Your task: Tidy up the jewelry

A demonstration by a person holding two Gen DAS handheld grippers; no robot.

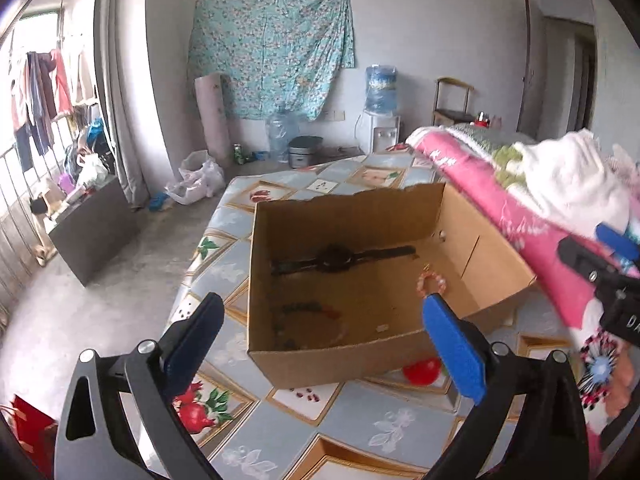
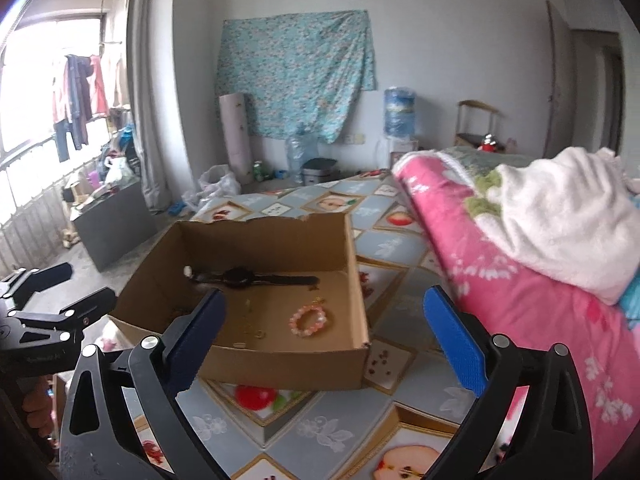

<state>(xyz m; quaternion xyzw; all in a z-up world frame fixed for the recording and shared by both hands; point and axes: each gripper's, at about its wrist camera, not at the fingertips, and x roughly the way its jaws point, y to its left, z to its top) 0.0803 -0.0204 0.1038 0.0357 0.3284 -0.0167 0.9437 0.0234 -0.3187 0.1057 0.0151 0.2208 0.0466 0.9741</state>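
**Jewelry in box, both grippers empty**

Cardboard box point(image 2: 280, 356) open-topped on the patterned bedsheet point(image 2: 328, 432). Inside: black watch point(image 2: 256, 279) laid flat toward the far wall, pink bead bracelet point(image 2: 310, 320) toward the right wall, dark bead strand point(image 1: 316, 312) near the left front in the left wrist view, a few small gold bits point(image 2: 254, 330) on the floor of the box, too small to identify.

Left gripper point(image 1: 324, 340) jaws spread wide, nothing between the pads, hovering just short of the near wall. Right gripper point(image 2: 324, 332) likewise wide and empty, near the front right corner.

Judged nearly finished: no loose jewelry visible on the sheet outside the box. Red round object point(image 1: 420, 370) tucked at the near wall outside; cannot tell what it is. Possibly left: tidying pieces inside.

Clearance: box walls low, far rim torn and ragged. Pink blanket point(image 2: 520, 280) bulks close along the right, little room that side. Left of the box, the bed edge drops to bare floor. Open sheet on the near side.
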